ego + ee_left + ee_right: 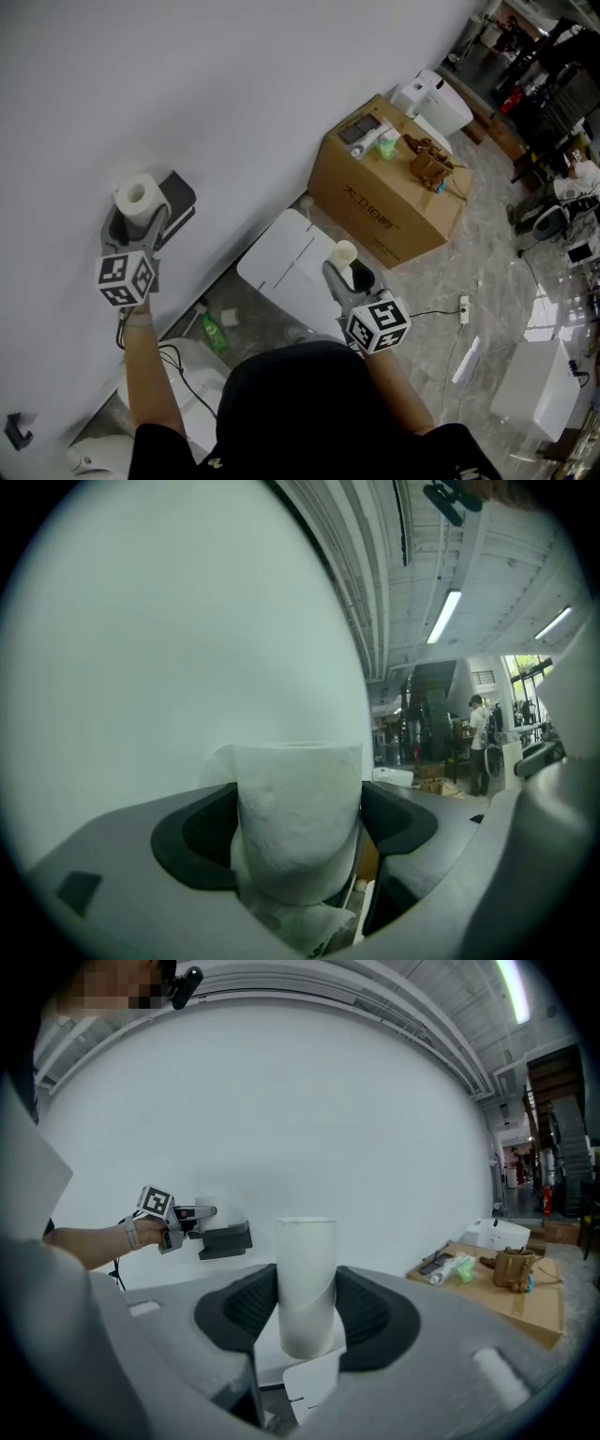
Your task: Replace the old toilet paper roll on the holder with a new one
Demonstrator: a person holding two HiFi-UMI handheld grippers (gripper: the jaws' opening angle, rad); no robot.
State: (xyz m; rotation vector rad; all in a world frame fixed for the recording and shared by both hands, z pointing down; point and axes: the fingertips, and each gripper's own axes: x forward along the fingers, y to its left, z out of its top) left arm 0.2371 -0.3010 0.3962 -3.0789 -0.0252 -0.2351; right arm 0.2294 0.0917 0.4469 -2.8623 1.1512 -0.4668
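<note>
My left gripper point(137, 212) is shut on a full white toilet paper roll point(137, 195), held upright against the white wall just left of the dark grey holder point(178, 197). In the left gripper view the roll point(298, 808) fills the gap between both dark pads point(197, 841). My right gripper point(349, 272) hangs lower, to the right, shut on an empty pale cardboard tube point(344, 251). In the right gripper view this tube point(306, 1279) stands upright between the pads, and the holder point(227, 1238) shows far off at the left.
A white toilet tank point(291, 255) stands under my right gripper. A brown cardboard box point(394, 192) with small items on top sits beyond it. A green bottle point(214, 333) and cables lie on the floor by the wall. A power strip point(463, 307) lies on the floor at the right.
</note>
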